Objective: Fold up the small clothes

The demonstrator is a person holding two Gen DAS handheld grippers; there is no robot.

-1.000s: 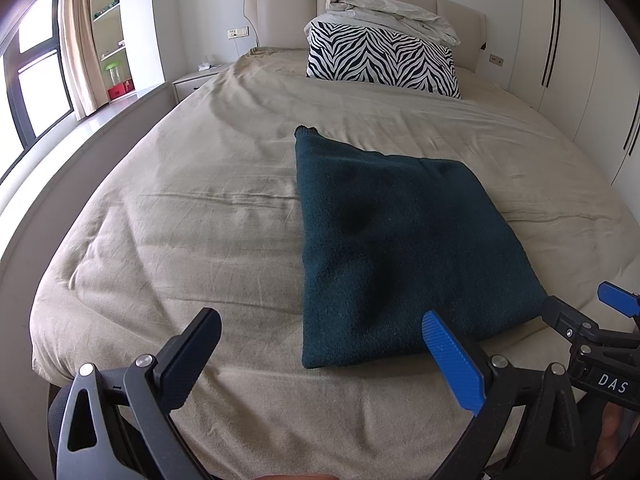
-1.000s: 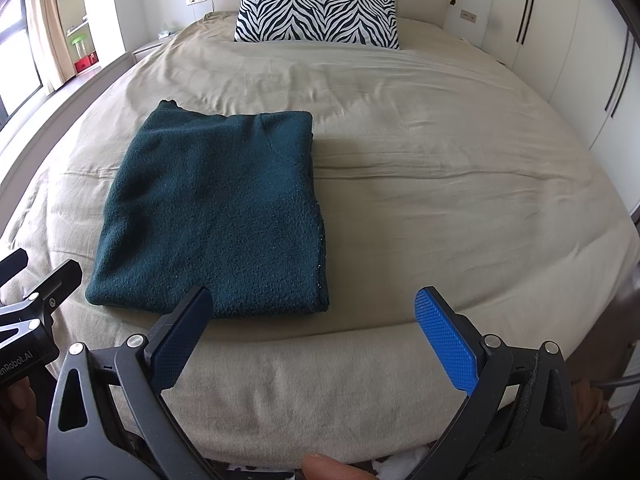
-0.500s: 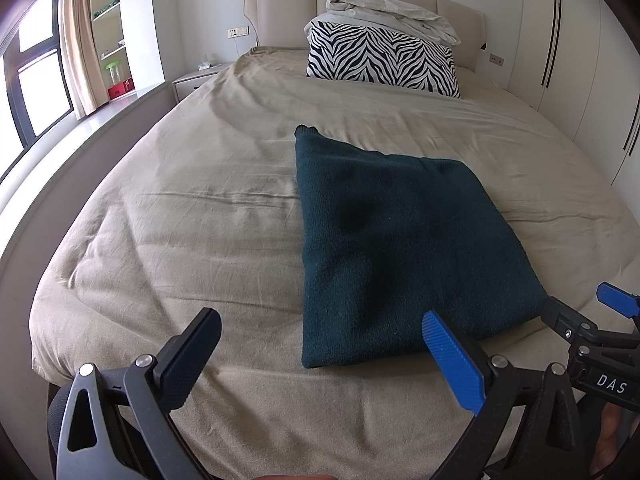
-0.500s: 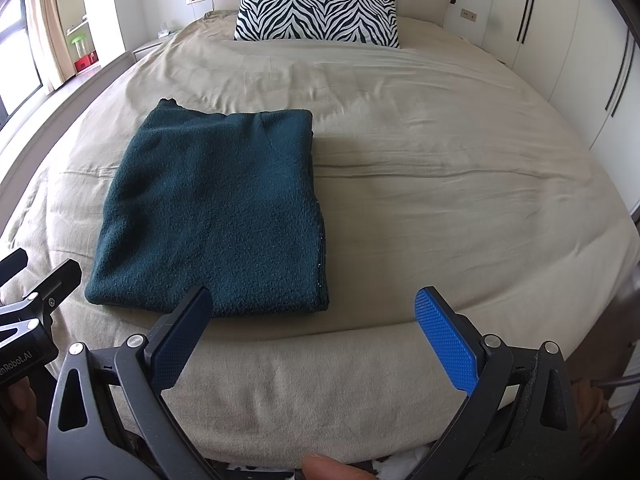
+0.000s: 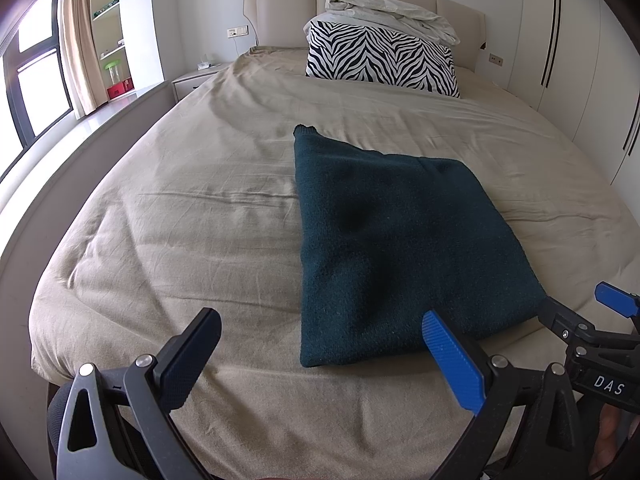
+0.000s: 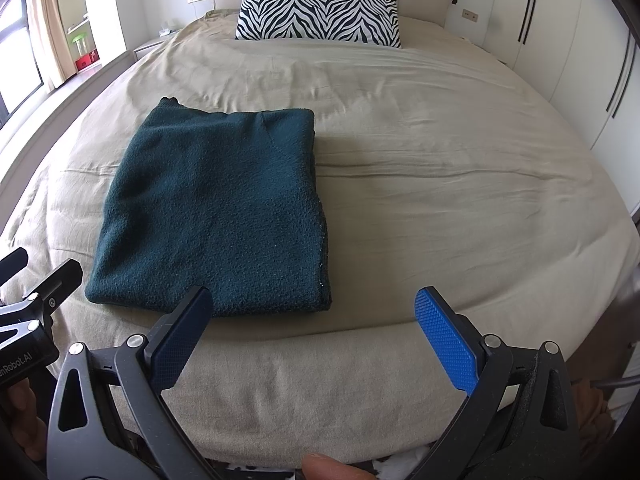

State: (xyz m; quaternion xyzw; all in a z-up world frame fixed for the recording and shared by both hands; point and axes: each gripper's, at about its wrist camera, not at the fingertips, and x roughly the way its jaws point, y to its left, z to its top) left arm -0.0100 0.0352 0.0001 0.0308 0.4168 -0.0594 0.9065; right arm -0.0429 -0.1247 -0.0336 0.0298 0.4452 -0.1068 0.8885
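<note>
A dark green fleece garment lies folded into a flat rectangle on the beige bed, near the foot edge; it also shows in the right wrist view. My left gripper is open and empty, held back from the garment's near left corner. My right gripper is open and empty, held just short of the garment's near right corner. Each gripper shows at the edge of the other's view.
The beige bedsheet covers a wide bed. A zebra-striped pillow with a crumpled white duvet on it lies at the headboard. White wardrobes stand to the right, a window and shelves to the left.
</note>
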